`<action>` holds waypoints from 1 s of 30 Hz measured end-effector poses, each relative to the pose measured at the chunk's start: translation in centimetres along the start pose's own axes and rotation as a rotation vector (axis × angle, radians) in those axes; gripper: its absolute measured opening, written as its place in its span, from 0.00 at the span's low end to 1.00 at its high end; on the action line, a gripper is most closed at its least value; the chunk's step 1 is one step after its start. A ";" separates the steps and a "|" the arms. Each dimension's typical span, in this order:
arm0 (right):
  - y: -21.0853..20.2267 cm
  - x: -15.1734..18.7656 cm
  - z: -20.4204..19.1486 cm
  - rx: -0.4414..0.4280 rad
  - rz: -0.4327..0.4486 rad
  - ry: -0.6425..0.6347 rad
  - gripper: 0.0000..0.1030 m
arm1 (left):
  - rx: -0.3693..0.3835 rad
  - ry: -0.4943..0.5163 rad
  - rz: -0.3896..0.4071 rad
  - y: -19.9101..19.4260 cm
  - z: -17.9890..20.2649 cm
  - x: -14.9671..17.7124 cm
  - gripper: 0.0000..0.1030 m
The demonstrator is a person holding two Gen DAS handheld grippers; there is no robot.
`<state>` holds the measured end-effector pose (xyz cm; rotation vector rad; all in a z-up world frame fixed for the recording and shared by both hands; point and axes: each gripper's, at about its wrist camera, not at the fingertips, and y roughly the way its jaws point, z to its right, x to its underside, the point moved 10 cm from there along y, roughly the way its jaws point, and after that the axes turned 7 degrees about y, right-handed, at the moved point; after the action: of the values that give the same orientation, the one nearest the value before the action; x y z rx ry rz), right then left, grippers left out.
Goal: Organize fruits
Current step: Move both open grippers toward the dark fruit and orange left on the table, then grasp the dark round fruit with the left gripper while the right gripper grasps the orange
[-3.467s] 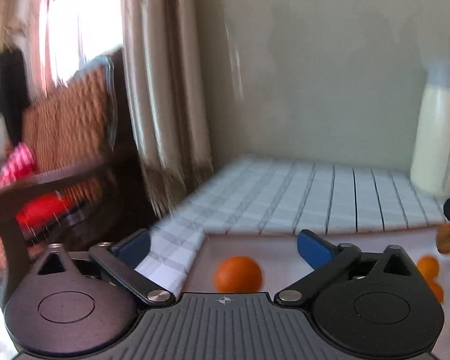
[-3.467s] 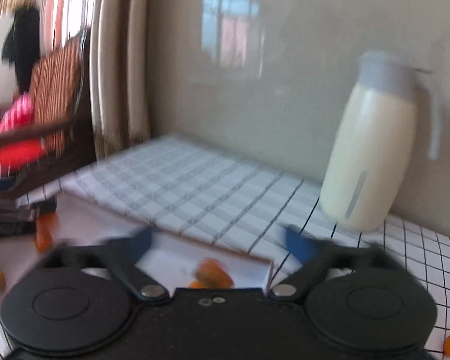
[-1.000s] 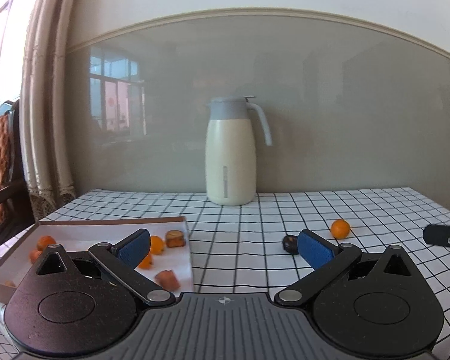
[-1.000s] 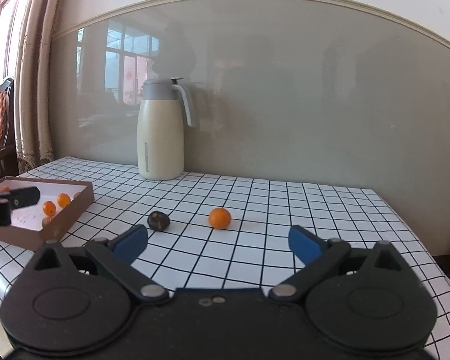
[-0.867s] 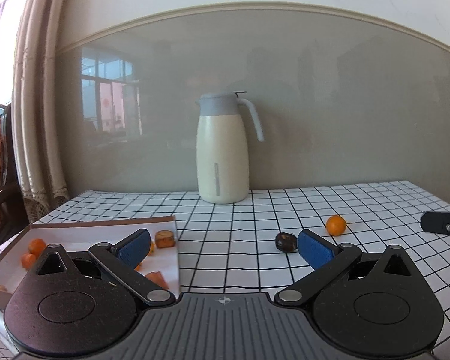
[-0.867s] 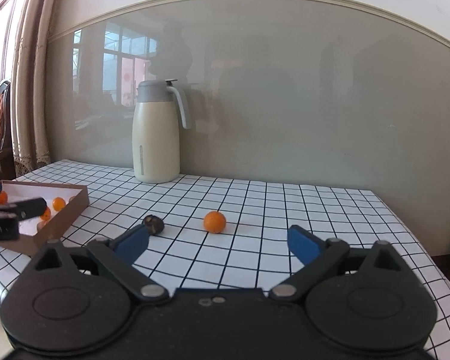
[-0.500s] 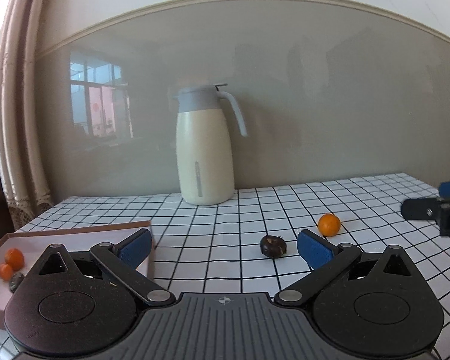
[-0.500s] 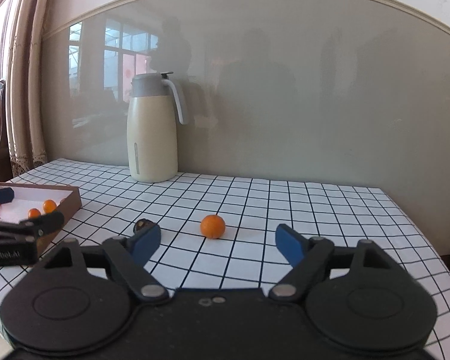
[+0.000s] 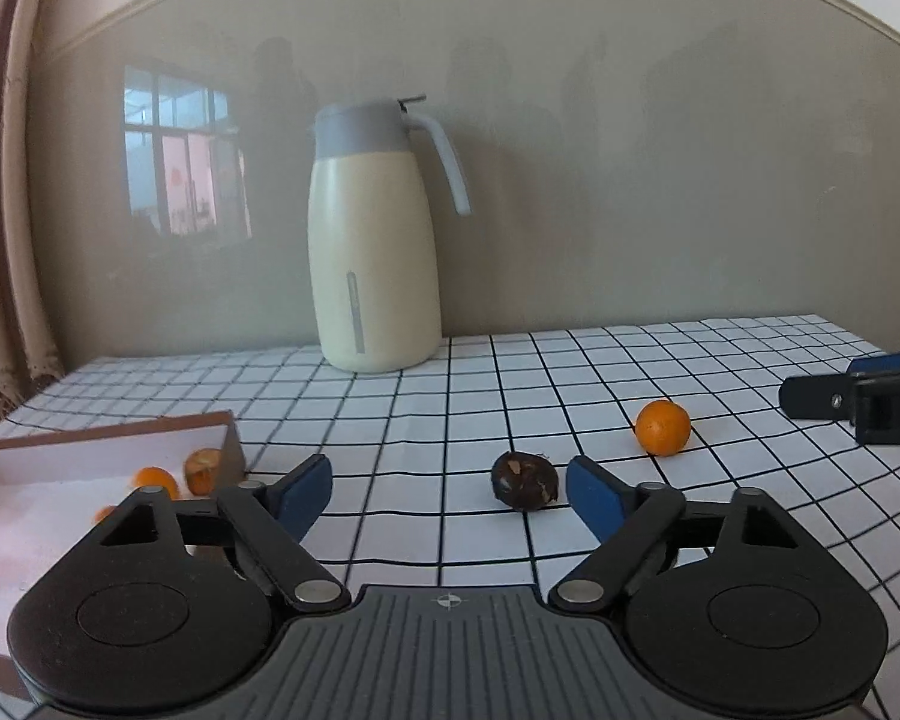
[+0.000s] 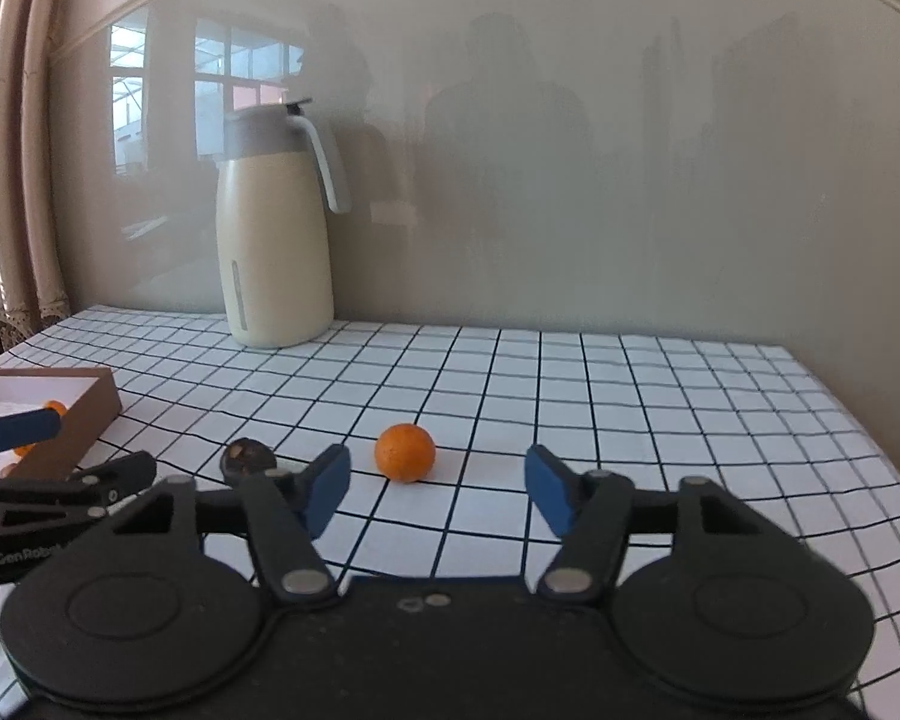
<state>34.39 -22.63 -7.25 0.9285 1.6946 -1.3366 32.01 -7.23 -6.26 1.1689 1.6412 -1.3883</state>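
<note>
A small orange (image 9: 662, 427) (image 10: 404, 452) and a dark brown round fruit (image 9: 523, 480) (image 10: 248, 457) lie on the checked tablecloth. A shallow brown box with a white floor (image 9: 42, 483) (image 10: 84, 408) sits at the left and holds several small orange fruits (image 9: 203, 470). My left gripper (image 9: 450, 489) is open and empty, with the dark fruit just ahead near its right finger. My right gripper (image 10: 437, 483) is open and empty, with the orange just ahead between its fingers.
A cream jug with a grey lid and handle (image 9: 375, 240) (image 10: 275, 228) stands at the back by the wall. The table's right edge (image 10: 858, 420) drops off. Curtains (image 9: 6, 180) hang at the far left. Each gripper shows in the other's view, the right gripper (image 9: 858, 402) and the left gripper (image 10: 42, 474).
Both grippers have swung right from the box and closed in on the loose fruits. The right gripper's fingers have narrowed a little. The box has slid toward the left edge of both views.
</note>
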 end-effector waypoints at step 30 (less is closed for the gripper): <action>11.8 1.4 -2.3 -0.008 -0.201 0.022 0.37 | 0.073 -0.055 -0.240 9.8 3.7 1.6 0.62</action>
<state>44.00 -18.11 -13.04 0.7867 1.8480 -1.4534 40.34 -10.32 -12.01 0.9887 1.7487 -1.6273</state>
